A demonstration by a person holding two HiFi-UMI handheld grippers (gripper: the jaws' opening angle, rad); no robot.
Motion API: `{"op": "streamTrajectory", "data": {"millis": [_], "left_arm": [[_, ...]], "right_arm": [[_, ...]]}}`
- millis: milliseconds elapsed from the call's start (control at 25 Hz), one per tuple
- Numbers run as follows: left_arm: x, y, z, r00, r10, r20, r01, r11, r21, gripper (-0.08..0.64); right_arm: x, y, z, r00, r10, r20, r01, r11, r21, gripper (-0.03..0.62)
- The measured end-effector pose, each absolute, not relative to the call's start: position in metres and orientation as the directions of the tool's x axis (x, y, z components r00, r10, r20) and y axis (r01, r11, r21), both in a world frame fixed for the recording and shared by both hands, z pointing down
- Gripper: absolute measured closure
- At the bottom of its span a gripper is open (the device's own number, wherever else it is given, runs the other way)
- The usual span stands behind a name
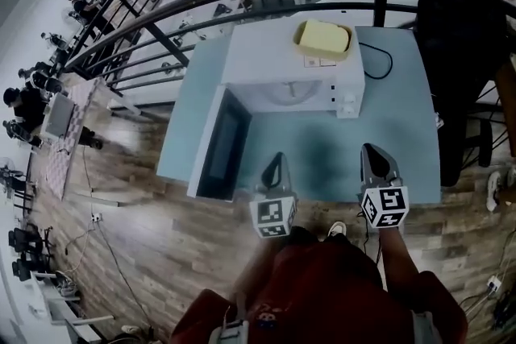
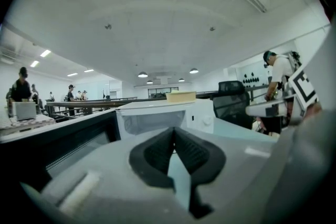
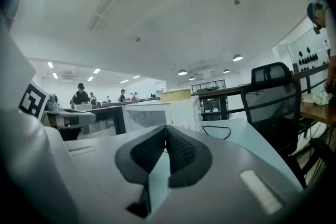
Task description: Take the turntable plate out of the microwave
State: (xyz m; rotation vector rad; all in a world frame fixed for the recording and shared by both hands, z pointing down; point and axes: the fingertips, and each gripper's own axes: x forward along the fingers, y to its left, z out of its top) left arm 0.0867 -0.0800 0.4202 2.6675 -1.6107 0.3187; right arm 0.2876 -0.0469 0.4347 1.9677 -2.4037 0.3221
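We hold left gripper (image 1: 275, 165) and right gripper (image 1: 376, 157), jaws pressed together, empty, before open microwave (image 1: 266, 52); turntable plate (image 1: 290, 93) barely discernible inside.

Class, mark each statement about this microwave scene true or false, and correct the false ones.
1. The microwave has its door swung open. True.
2. The left gripper holds the turntable plate. False: its jaws are shut on nothing, and the plate lies inside the microwave.
3. A yellow container sits on top of the microwave. True.
4. The right gripper has its jaws wide apart. False: they are closed together, with nothing between them.
5. The microwave stands on the floor. False: it stands on a light blue table.
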Motion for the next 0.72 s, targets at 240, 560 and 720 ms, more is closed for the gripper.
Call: {"op": "streamTrajectory", "data": {"millis": [240,560,720], "left_arm": [[0.080,-0.100,0.433,0.416,-0.891,0.183,-0.893,-0.438,-0.103,0.561],[0.062,-0.152,0.451,0.411,-0.895,0.174,-0.901,-0.428,-0.070,0.561],[0.053,-0.184,0.455,0.422,-0.890,0.171,-0.897,-0.438,-0.064,0.561]], "right_arm": [[0.277,-0.077,0.448,-0.256,-0.954,0.156,-0.963,0.236,-0.133,0.591],[0.261,-0.127,0.457,-0.261,-0.950,0.174,-0.964,0.246,-0.103,0.591],[0.243,-0.160,0.456,-0.278,-0.944,0.180,-0.960,0.267,-0.084,0.591]]}}
